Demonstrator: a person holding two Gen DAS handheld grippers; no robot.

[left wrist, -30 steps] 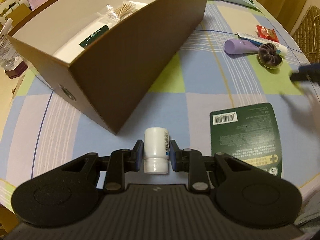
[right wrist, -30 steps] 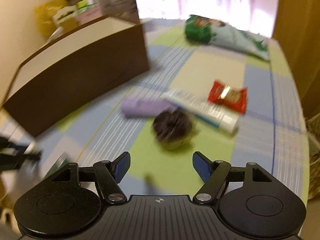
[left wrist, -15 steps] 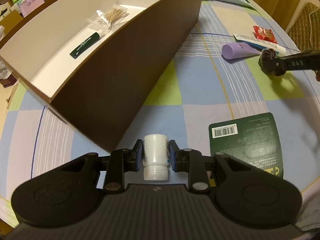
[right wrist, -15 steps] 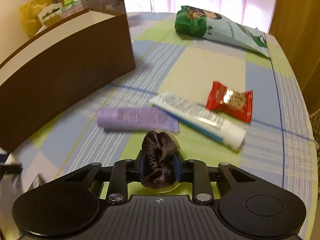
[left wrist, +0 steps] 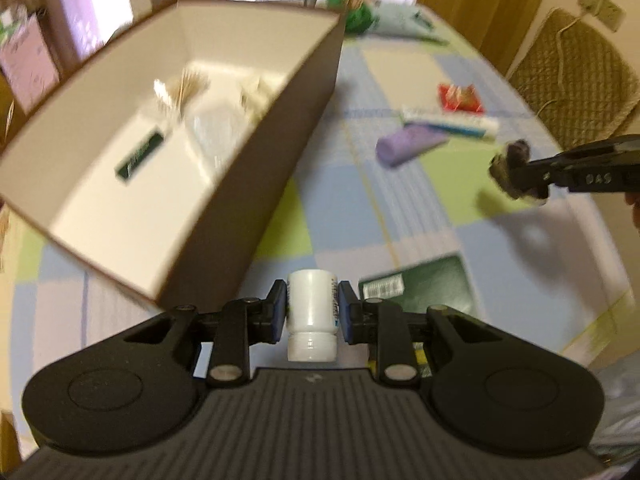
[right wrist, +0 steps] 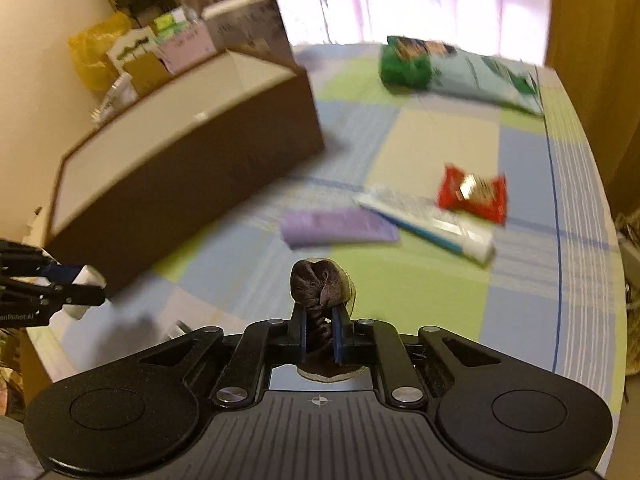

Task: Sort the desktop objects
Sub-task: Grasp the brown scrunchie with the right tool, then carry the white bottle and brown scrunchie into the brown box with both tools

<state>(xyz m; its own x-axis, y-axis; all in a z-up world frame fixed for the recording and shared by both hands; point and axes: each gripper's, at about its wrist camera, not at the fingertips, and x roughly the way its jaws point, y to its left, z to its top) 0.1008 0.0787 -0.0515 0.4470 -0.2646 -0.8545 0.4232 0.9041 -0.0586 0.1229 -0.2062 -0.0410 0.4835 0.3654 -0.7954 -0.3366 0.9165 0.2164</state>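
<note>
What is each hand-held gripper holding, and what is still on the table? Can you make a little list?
left hand-held gripper: shut on white bottle
right hand-held gripper: jaws closing on dark scrunchie
box: open, some things inside
still on table: purple tube, white tube, red packet, green bag
</note>
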